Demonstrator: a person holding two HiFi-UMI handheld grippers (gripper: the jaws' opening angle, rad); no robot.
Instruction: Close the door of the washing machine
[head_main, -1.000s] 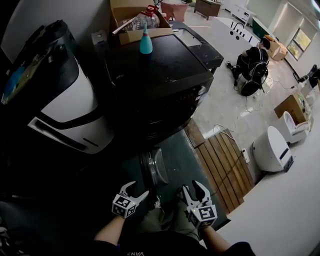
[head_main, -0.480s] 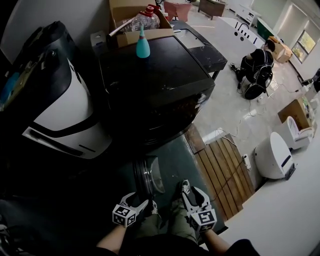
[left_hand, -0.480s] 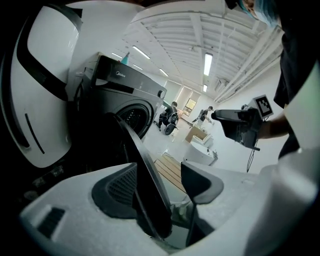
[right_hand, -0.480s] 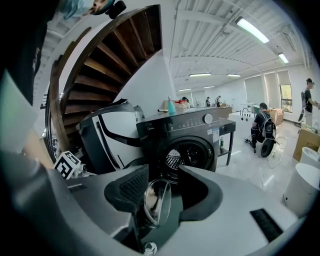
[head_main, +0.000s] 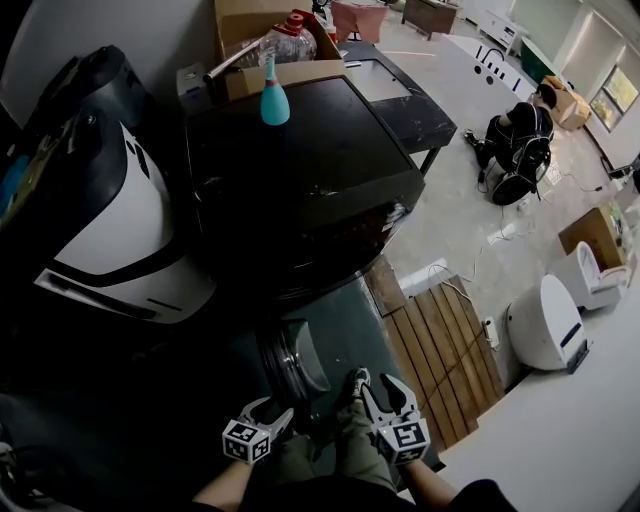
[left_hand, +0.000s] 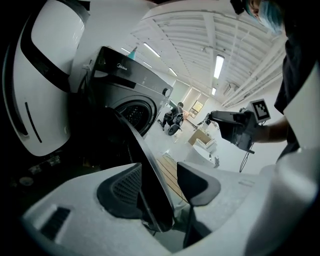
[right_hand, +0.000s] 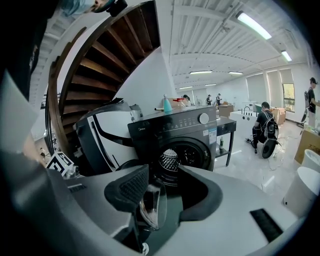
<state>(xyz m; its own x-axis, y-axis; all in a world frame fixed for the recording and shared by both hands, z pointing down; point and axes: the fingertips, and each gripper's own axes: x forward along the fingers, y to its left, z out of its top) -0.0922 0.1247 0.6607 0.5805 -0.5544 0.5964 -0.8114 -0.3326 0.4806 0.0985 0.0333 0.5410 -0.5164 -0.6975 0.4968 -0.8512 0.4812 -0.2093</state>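
Note:
The black washing machine (head_main: 300, 170) stands with its drum (right_hand: 172, 160) uncovered. Its round door (head_main: 290, 360) is swung out toward me, edge-on in the head view. My left gripper (head_main: 262, 425) straddles that door's dark rim (left_hand: 145, 170). The rim lies by the left pad (left_hand: 120, 192) with a gap to the right pad (left_hand: 197, 182), and the jaws are closing. My right gripper (head_main: 385, 400) hangs open just right of the door. In the right gripper view the door's glass bowl (right_hand: 152, 205) shows between the open jaws, near the left pad (right_hand: 127, 187).
A teal bottle (head_main: 268, 100) and a cardboard box (head_main: 270, 40) sit on the machine's top. A large white and black appliance (head_main: 110, 220) stands close on the left. A wooden pallet (head_main: 440, 330) and a white round unit (head_main: 540, 320) lie right. A seated person (head_main: 515, 140) is farther off.
Both grippers have closed in on the door's near edge. The left gripper's jaws, wide apart before, have narrowed with the door rim now between them.

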